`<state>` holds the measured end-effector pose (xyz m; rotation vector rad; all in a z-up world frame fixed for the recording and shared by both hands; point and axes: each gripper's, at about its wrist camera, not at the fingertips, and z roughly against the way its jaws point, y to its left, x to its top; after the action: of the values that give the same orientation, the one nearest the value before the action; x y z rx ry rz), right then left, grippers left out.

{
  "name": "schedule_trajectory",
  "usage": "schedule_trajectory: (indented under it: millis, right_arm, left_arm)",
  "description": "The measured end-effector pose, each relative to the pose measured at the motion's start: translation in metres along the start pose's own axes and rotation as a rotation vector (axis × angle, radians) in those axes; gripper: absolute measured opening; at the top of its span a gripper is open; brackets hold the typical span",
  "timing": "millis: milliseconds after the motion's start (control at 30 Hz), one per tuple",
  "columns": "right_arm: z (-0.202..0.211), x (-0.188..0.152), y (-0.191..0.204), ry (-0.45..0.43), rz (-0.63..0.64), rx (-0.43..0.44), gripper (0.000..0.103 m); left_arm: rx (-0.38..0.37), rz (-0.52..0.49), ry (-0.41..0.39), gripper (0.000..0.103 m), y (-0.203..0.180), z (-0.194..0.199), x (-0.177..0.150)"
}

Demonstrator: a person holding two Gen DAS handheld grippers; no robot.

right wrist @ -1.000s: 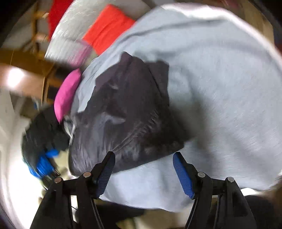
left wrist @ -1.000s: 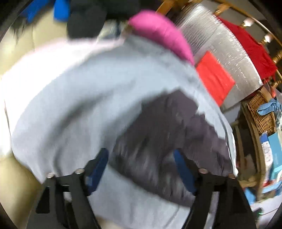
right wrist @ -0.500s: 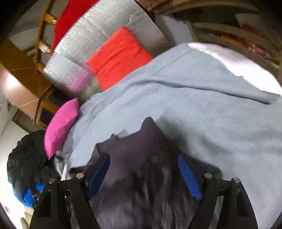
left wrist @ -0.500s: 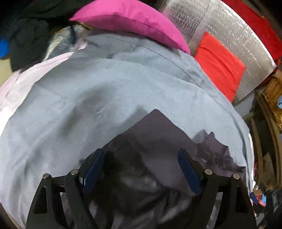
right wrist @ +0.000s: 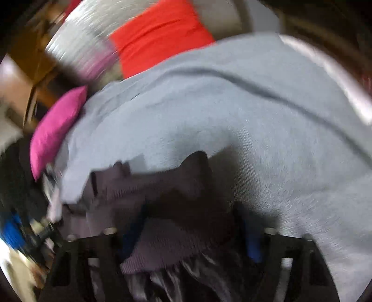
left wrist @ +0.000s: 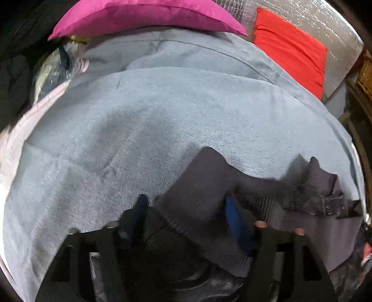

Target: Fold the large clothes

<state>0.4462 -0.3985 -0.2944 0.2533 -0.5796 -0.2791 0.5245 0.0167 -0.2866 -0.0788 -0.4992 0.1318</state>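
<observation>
A dark grey-purple knit garment (left wrist: 204, 195) lies bunched on a light blue-grey blanket (left wrist: 144, 130). My left gripper (left wrist: 186, 220) is down at the garment's near ribbed hem, jaws apart, with the cloth lying between its blue fingers (left wrist: 234, 223). The right wrist view is blurred: the garment (right wrist: 167, 192) lies low in the middle on the blanket (right wrist: 267, 130). My right gripper (right wrist: 193, 230) is open, with the knit hem between its fingers. Whether either gripper touches the cloth is unclear.
A magenta pillow (left wrist: 144, 16) and a red cushion (left wrist: 293, 48) lie at the far edge against a silver quilted pad (left wrist: 334, 34). Dark clothes (left wrist: 16, 69) pile at the left. A wicker basket (left wrist: 365, 69) stands right. The pillow also shows in the right wrist view (right wrist: 55, 125).
Both grippers have dropped close to the dark garment, which has slid down between their fingers. Both sets of jaws have stayed apart.
</observation>
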Motion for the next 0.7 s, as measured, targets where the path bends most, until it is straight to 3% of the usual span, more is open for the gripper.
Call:
schedule_trajectory:
  millis: [67,167,233,300,400,500,633,667,700]
  right_arm:
    - [0.005,0.000,0.007,-0.036,0.039,-0.074,0.032]
    - [0.014,0.004,0.004,-0.102,0.018,-0.074,0.025]
    - [0.023,0.009,0.004,-0.172,0.012,-0.087,0.016]
    - [0.035,0.013,0.000,-0.251,-0.007,-0.108,0.013]
    - [0.024,0.018,-0.014,-0.272,-0.048,-0.137,0.012]
    - [0.003,0.016,-0.043,-0.170,-0.177,-0.032,0.012]
    - [0.021,0.013,-0.062,-0.164,-0.322,0.125,0.014]
    - [0.028,0.011,-0.062,-0.175,-0.330,0.151,0.019]
    - [0.036,0.010,-0.060,-0.181,-0.331,0.167,0.034]
  left_arm:
    - [0.000,0.004,-0.023,0.040,0.001,0.002,0.001]
    - [-0.031,0.008,-0.091,0.030,0.002,0.013,0.007]
    - [-0.040,-0.004,-0.141,0.029,-0.002,0.022,0.009]
    - [-0.031,-0.011,-0.187,0.029,-0.005,0.026,0.010]
    - [-0.001,0.007,-0.158,0.029,-0.003,0.010,0.011]
    - [0.010,0.040,-0.064,0.039,0.004,-0.015,0.010]
    - [-0.047,0.084,-0.098,0.054,0.008,0.015,0.012]
    - [-0.069,0.085,-0.121,0.061,0.008,0.027,0.011]
    - [-0.085,0.083,-0.145,0.066,0.008,0.039,0.009]
